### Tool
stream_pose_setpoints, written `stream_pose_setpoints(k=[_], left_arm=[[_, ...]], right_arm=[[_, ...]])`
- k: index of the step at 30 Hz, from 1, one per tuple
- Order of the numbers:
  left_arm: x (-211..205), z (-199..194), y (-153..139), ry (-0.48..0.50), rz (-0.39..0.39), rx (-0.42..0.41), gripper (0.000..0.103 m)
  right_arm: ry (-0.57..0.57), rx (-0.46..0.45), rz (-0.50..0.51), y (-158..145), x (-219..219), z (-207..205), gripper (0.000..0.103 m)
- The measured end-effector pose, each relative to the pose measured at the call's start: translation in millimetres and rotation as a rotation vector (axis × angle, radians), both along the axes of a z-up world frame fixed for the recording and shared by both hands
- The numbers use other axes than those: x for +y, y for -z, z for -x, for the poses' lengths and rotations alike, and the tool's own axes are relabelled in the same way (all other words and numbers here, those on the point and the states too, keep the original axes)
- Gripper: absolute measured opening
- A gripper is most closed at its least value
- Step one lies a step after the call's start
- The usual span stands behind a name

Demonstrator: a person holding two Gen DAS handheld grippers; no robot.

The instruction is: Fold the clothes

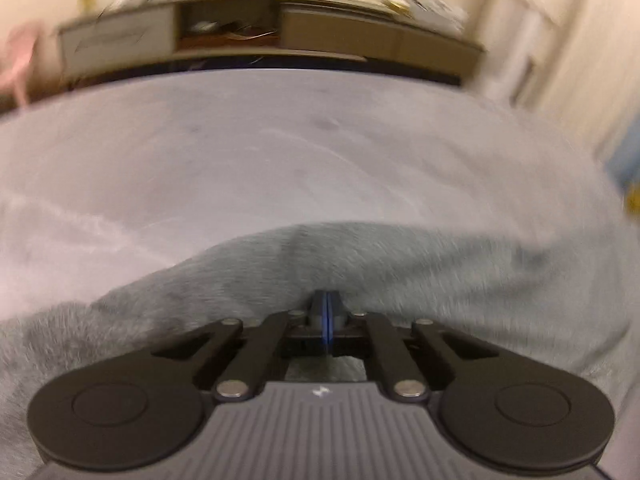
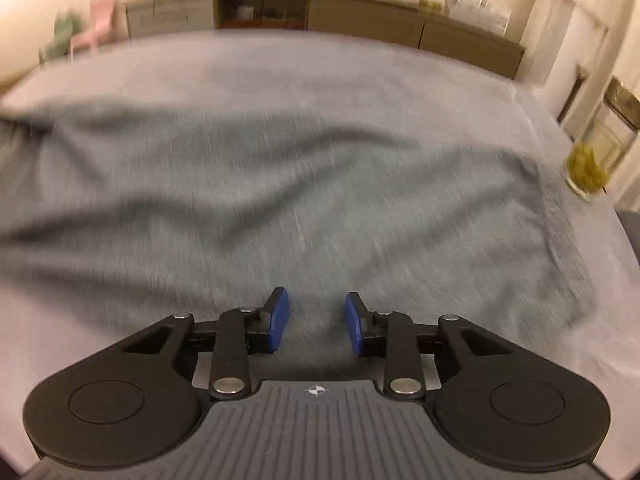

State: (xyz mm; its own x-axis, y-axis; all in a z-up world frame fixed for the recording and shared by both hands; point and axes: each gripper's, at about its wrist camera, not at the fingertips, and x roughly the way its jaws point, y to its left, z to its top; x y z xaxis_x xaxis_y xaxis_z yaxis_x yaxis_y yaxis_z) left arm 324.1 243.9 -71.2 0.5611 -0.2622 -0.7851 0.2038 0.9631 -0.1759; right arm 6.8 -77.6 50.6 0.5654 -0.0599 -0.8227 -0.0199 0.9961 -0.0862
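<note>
A grey-blue fleecy garment lies spread and rumpled on a pale grey tabletop, and everything else here is placed against it. At its left part, the left gripper has its blue pads pressed together right at the garment's near edge, where the cloth bunches up around them (whether a fold of it is actually pinched between them cannot be told through the blur). Above the garment's near middle edge, the right gripper stands with its jaws parted, the blue fingertips apart with cloth showing below the gap and nothing held. Just beyond the garment's right edge stands a clear jar with yellow-green contents. Far behind the garment, past the table, runs a long low cabinet.
</note>
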Motion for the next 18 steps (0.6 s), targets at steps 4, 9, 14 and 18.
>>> stream_pose_setpoints(k=[4,9,14,18], left_arm=[[1,6,-10,-0.023,0.004,-0.016,0.014],[-26,39,-42,0.189,0.061,-0.081,0.035],[-44,76,-33,0.254,-0.065,-0.108,0.036],[-17,101,-44,0.262,-0.120,-0.168,0.040]], right_arm=[[0.012,0.054,0.078,-8,-14,14,0.034],[0.003,-0.086,0.053,-35,21,15,0.039],[-0.183,-0.149,-0.134,-24,90,-20,0.047],[-0.337,-0.018,-0.070,-1,112,-21,0.047]])
